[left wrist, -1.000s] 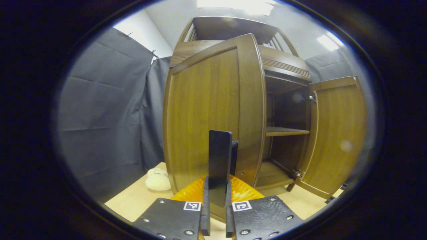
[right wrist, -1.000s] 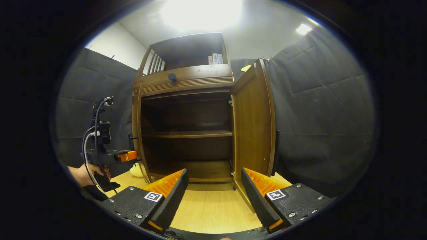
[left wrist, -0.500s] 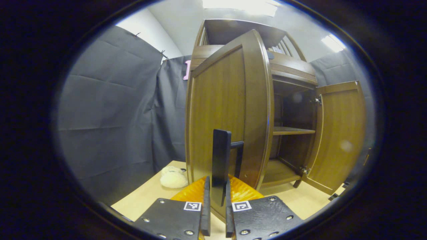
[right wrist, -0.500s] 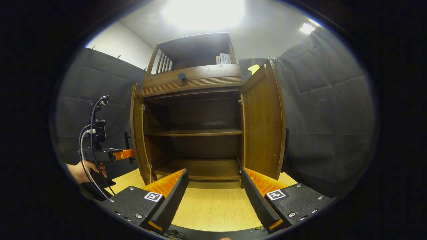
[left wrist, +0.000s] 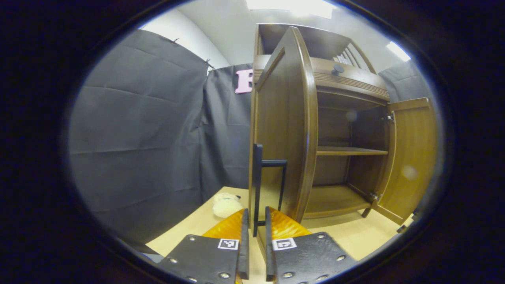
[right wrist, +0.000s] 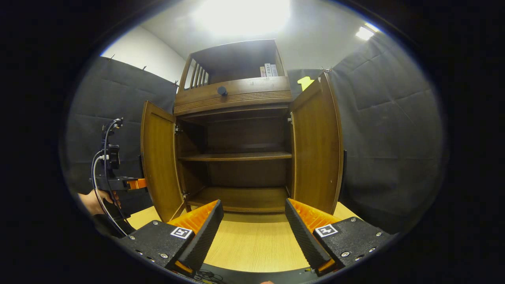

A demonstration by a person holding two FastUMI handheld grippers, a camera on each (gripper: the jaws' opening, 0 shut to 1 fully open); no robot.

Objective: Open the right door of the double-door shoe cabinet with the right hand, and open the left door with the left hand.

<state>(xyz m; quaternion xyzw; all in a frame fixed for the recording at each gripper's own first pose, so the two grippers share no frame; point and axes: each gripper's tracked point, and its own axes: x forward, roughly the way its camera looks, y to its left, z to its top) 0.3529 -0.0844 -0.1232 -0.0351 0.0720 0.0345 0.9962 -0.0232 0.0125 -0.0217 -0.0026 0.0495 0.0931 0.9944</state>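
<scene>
The brown wooden shoe cabinet [right wrist: 236,94] stands with both doors swung out. In the right gripper view the left door [right wrist: 158,161] and the right door [right wrist: 317,150] flank the dark shelves. My right gripper [right wrist: 252,221] hangs open in front of the cabinet, holding nothing. In the left gripper view the left door [left wrist: 284,130] is seen nearly edge-on, and its black bar handle [left wrist: 258,177] runs down between the fingers of my left gripper [left wrist: 255,240], which is shut on it. That left gripper [right wrist: 130,183], held by a hand [right wrist: 92,201], sits at the left door's outer face.
A white fluffy object [left wrist: 225,207] lies on the light wooden floor [right wrist: 252,244] left of the cabinet. A drawer with a dark knob [right wrist: 222,90] sits above the doors, with books [right wrist: 268,70] on top. Black cloth walls close in on both sides.
The left door has swung further outward, from half open to wide open, with my left gripper staying on its handle. The right gripper stays open and has barely moved.
</scene>
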